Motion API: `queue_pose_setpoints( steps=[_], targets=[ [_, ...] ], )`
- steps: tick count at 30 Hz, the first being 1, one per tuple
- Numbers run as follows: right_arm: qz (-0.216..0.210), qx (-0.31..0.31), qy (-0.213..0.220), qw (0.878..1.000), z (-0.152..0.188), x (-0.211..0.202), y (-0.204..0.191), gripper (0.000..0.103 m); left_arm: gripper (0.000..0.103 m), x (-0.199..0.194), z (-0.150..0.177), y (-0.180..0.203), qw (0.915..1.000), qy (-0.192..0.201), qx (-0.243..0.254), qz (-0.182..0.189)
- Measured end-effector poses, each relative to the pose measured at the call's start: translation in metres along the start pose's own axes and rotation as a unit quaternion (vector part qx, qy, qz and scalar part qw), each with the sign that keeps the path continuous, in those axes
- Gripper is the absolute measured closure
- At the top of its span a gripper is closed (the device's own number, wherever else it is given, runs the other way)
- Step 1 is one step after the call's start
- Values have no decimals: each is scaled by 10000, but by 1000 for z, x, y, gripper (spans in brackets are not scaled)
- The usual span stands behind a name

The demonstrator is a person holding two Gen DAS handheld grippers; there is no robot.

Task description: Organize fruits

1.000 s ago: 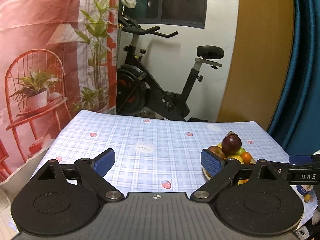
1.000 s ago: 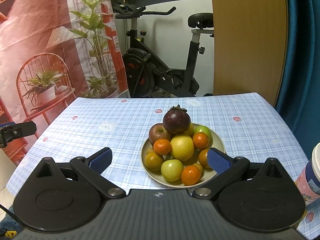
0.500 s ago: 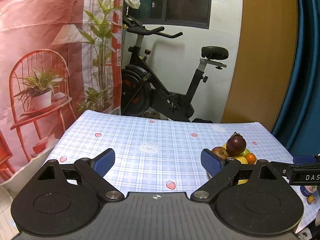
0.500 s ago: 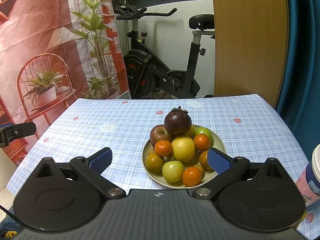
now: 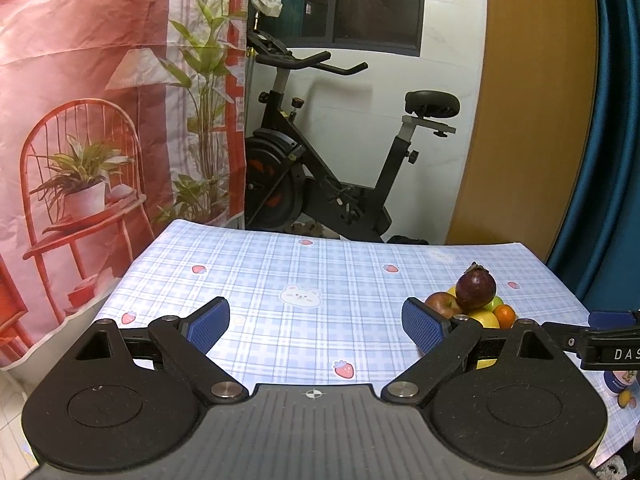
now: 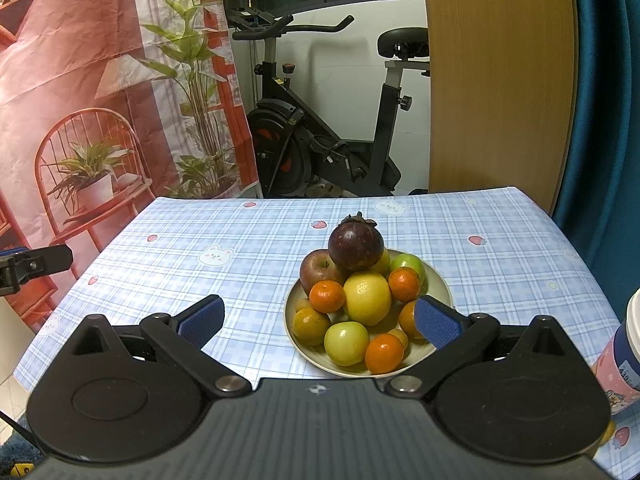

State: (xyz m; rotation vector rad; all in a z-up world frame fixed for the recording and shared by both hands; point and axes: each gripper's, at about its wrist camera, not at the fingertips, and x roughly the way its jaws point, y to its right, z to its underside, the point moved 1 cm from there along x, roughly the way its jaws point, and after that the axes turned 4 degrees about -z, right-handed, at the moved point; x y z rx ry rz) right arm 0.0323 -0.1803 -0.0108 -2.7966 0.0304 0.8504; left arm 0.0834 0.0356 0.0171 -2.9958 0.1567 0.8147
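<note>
Where the blue checked tablecloth is covering the table, a round pale plate is sitting a little right of the middle, and it is piled high with fruit. A dark purple mangosteen is sitting on the very top. Under it a red apple is leaning on the left, a big yellow lemon is resting in the middle, and a small green fruit is peeking out at the back. Little orange tangerines are lying around the sides, and a pale green apple is sitting at the front.

The right gripper is hanging low over the near edge of the table, pointing at the plate. Its blue pads are standing wide apart and holding nothing; the right one is just in front of the plate's near right side. The left gripper is hanging over the bare cloth to the left of the plate, also spread wide with nothing in it.

The right wrist view is showing the whole plate and a pink cup at the right edge. The left wrist view is showing only the top of the pile behind its right finger. An exercise bike is standing behind the table.
</note>
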Motion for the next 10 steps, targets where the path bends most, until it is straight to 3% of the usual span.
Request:
queue_pose_setpoints(
  steps=[10],
  targets=[
    [-14, 6, -10, 10000, 1, 1, 1, 0, 8, 0, -1, -1, 10000, -12, -29, -20]
  ],
)
